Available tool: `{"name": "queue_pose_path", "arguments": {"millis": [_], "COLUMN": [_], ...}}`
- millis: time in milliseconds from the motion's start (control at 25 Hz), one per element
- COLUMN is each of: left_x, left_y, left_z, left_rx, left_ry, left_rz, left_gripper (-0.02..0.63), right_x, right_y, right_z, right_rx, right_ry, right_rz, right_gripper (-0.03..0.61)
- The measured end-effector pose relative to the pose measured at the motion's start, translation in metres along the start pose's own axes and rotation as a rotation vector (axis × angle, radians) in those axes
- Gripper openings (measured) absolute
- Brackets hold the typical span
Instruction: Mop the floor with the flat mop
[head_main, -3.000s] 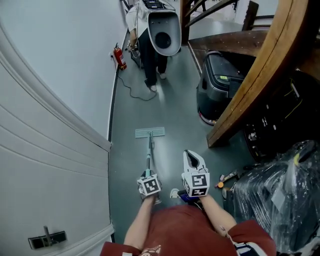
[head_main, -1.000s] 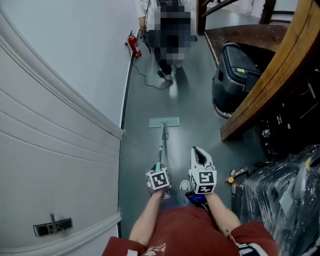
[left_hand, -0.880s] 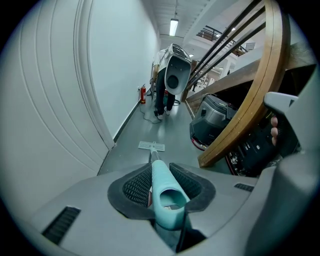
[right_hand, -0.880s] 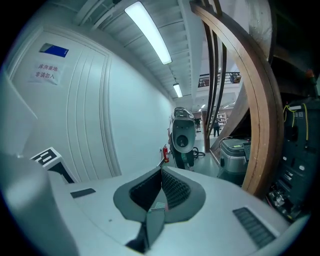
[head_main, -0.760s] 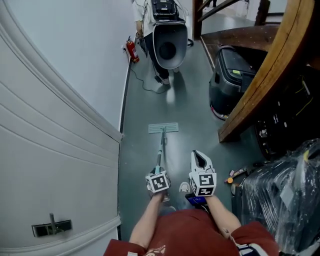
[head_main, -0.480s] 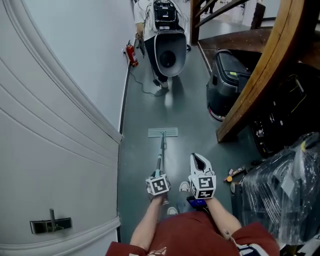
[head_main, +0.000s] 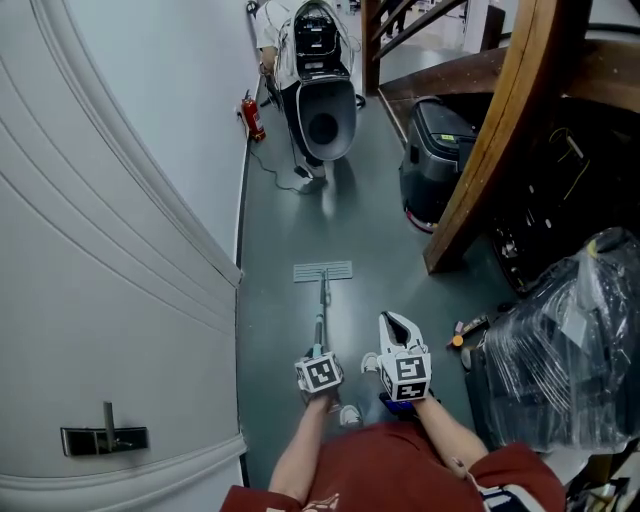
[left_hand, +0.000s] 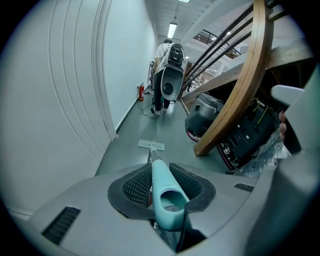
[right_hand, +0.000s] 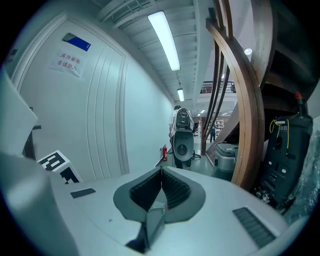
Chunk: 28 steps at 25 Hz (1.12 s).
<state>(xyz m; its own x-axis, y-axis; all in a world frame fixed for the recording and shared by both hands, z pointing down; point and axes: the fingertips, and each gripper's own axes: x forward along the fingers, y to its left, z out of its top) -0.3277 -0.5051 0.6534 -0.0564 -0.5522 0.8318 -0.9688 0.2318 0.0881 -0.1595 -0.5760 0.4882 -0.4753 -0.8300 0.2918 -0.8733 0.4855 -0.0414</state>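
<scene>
The flat mop lies along the grey-green floor, its pale head (head_main: 323, 272) flat and its teal handle (head_main: 320, 325) running back to me. My left gripper (head_main: 319, 372) is shut on the handle's end; in the left gripper view the teal grip (left_hand: 163, 190) sits between the ribbed pads with the mop head (left_hand: 151, 145) far ahead. My right gripper (head_main: 397, 326) hovers just right of the handle, shut and holding nothing; in the right gripper view its jaws (right_hand: 161, 175) meet at the tips.
A white panelled wall (head_main: 120, 230) runs along the left. A person carrying a large grey machine (head_main: 320, 110) stands ahead by a red fire extinguisher (head_main: 252, 118). A floor scrubber (head_main: 438, 160), a curved wooden stair beam (head_main: 490, 140) and plastic-wrapped goods (head_main: 560, 350) crowd the right.
The mop and both grippers have shifted slightly back along the corridor; the mop head sits a little nearer. The person with the machine stays ahead.
</scene>
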Motion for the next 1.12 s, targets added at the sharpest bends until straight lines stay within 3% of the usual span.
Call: {"name": "queue_pose_path", "arguments": {"millis": [520,720,840,1120], "left_x": [-0.047,-0.058,-0.065,-0.101], "left_y": [0.0,-0.018,-0.04,-0.064], "left_z": [-0.075,-0.095,-0.107,-0.162], "left_rx": [-0.007,-0.007,-0.021,-0.021], "left_ry": [0.012,0.013,-0.012,0.004], "left_rz": [-0.017,0.004,-0.032,0.005], "left_gripper": [0.124,0.124,0.124,0.124], "right_x": [-0.081,-0.106,-0.129,-0.196], "right_y": [0.029,0.019,0.011,-0.014], "right_z": [-0.024,-0.03,-0.037,-0.064], "right_rx": [-0.005,-0.007,-0.003,0.034], "right_ry": [0.005,0.0,0.0,0.004], "right_rz": [-0.006,0.013,0.022,0.01], "right_gripper": [0.018,0.018,0.018,0.018]}}
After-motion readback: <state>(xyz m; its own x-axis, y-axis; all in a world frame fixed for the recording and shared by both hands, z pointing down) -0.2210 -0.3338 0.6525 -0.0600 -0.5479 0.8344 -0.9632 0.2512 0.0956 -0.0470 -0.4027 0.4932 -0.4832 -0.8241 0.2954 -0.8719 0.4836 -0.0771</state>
